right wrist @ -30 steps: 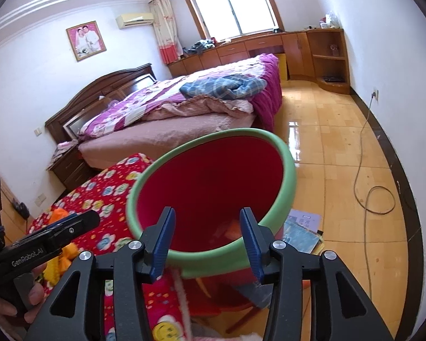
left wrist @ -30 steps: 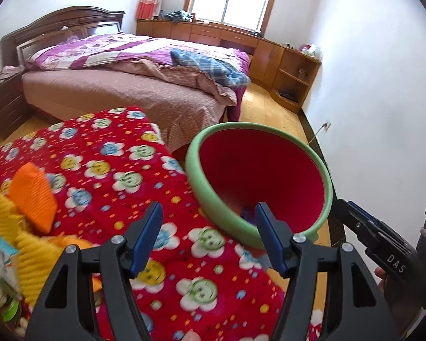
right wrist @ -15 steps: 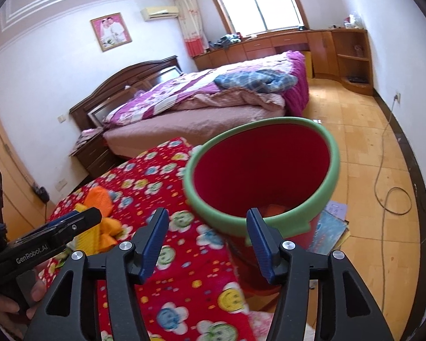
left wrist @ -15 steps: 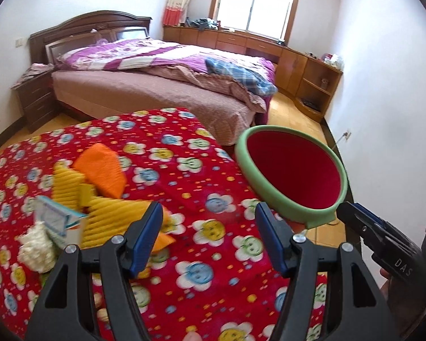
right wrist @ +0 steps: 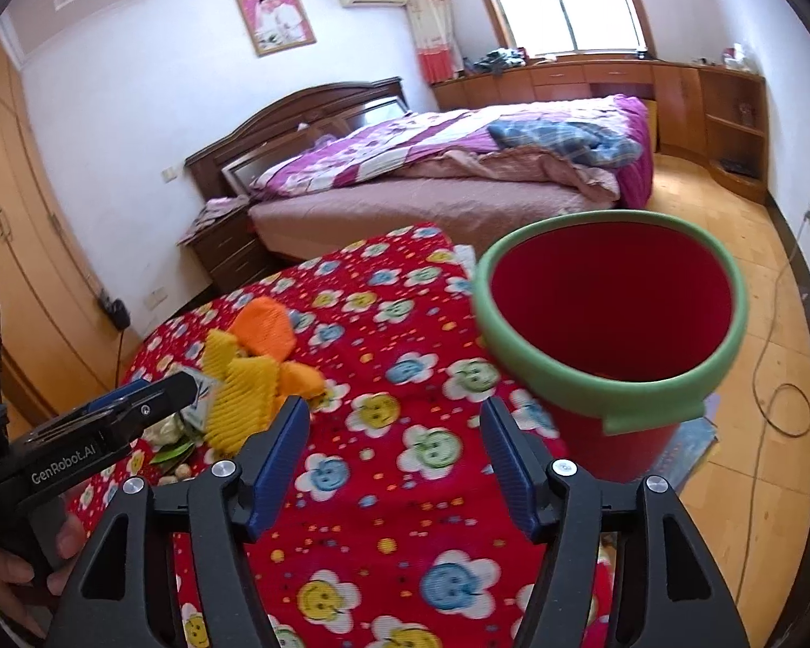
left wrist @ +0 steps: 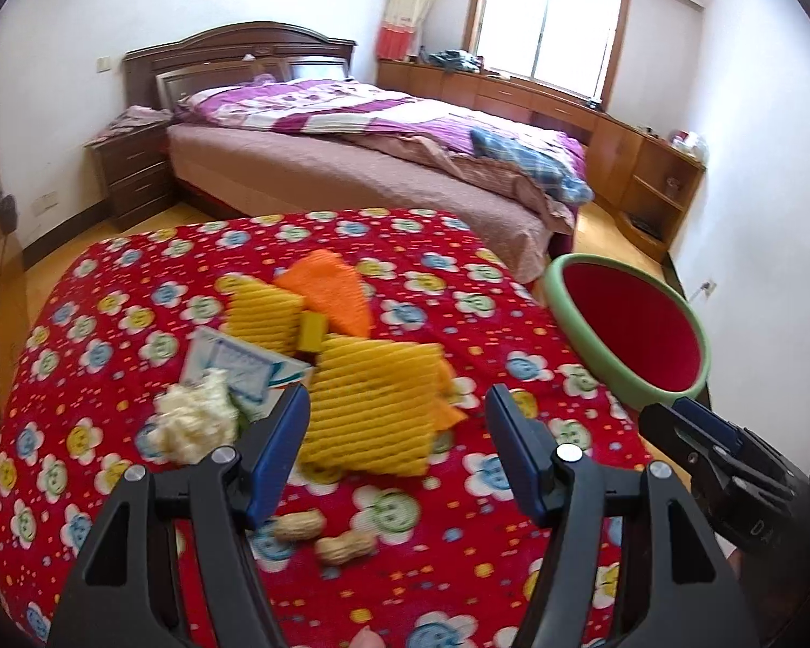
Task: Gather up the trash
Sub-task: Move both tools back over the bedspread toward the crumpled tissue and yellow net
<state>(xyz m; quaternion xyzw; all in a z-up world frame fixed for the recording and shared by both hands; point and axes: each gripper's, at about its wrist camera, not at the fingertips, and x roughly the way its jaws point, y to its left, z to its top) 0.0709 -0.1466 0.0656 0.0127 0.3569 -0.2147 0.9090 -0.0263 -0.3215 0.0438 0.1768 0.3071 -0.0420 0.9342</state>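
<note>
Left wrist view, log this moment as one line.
left tool: open, empty | right tool: opening, empty | trash pile: on tablecloth | bin: beside table

Red bin (right wrist: pixel 610 324) upright, trash heap (left wrist: pixel 318 356) — tabletop

Left claw (left wrist: pixel 397 451) gapes empty, tilted downward; right claw (right wrist: pixel 394 464) is opening, also empty.

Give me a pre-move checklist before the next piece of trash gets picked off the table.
1. Left hand-held gripper empty, jaws apart: ok.
2. Right hand-held gripper empty, jaws opening: ok.
3. Trash in reach: yellow foam net lies just ahead of the left one; two peanuts lie below it: ok.
4. Red bin upright, mouth open, beside the table: ok.
5. Room left in the bin: cannot tell.
</note>
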